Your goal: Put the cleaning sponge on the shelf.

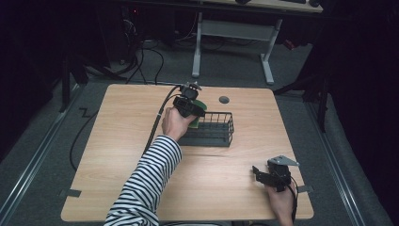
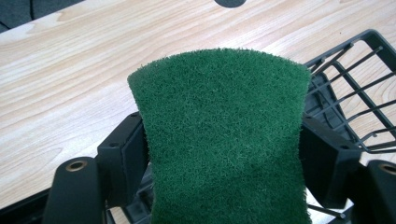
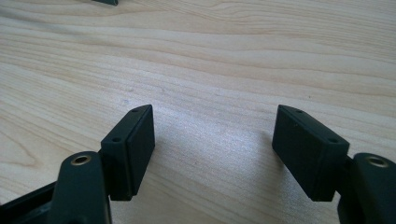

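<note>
A green scouring pad (image 2: 224, 135) stands between the two black jaws of my left gripper (image 2: 222, 154), which is shut on it. In the high view that left gripper (image 1: 192, 109) hovers at the left end of a black wire basket (image 1: 217, 133), and the pad (image 1: 197, 104) peeks out as a green patch by the basket's rim. The basket's wire wall (image 2: 355, 88) lies just right of the pad. My right gripper (image 1: 258, 173) rests low near the table's front right corner. Its jaws (image 3: 219, 140) stand wide apart over bare wood, holding nothing.
The light wooden table (image 1: 117, 155) has a round grey grommet (image 1: 224, 99) behind the basket. A black cable (image 1: 157, 120) trails from the left gripper off the table's far side. A desk frame and cables stand on the floor beyond.
</note>
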`<state>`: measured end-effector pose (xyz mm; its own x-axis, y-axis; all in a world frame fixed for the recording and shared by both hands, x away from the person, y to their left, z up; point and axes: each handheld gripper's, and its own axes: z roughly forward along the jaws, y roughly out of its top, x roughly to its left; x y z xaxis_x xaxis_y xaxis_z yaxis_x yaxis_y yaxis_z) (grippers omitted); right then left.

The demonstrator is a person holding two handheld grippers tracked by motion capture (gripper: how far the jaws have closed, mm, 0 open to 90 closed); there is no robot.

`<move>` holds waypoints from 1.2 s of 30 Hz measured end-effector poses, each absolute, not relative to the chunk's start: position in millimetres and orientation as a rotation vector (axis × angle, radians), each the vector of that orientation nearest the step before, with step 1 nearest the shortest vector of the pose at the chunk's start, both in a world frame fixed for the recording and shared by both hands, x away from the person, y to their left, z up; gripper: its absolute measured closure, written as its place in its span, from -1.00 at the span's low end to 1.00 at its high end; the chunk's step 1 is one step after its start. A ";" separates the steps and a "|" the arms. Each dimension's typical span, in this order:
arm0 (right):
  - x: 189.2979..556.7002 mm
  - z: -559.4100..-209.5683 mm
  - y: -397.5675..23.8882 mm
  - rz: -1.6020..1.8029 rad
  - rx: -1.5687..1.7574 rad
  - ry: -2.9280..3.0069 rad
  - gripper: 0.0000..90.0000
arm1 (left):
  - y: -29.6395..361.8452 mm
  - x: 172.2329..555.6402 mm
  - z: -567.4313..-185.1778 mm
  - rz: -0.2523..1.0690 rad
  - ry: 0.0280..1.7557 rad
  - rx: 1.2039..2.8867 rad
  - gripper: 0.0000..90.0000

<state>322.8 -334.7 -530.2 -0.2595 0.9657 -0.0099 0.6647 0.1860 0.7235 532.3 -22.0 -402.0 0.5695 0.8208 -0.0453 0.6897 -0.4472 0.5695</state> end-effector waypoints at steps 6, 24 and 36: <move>322.8 -530.2 -334.8 0.846 1.525 1.997 -0.34 | -22.7 533.1 -406.2 0.319 1.210 2.286 -0.42; 322.9 -530.4 -334.5 0.844 1.519 1.998 -0.34 | -19.1 524.0 -413.1 0.317 1.212 2.297 -0.41; 322.9 -530.4 -334.5 0.844 1.518 1.998 -0.34 | -19.5 516.8 -417.5 0.317 1.196 2.332 -0.41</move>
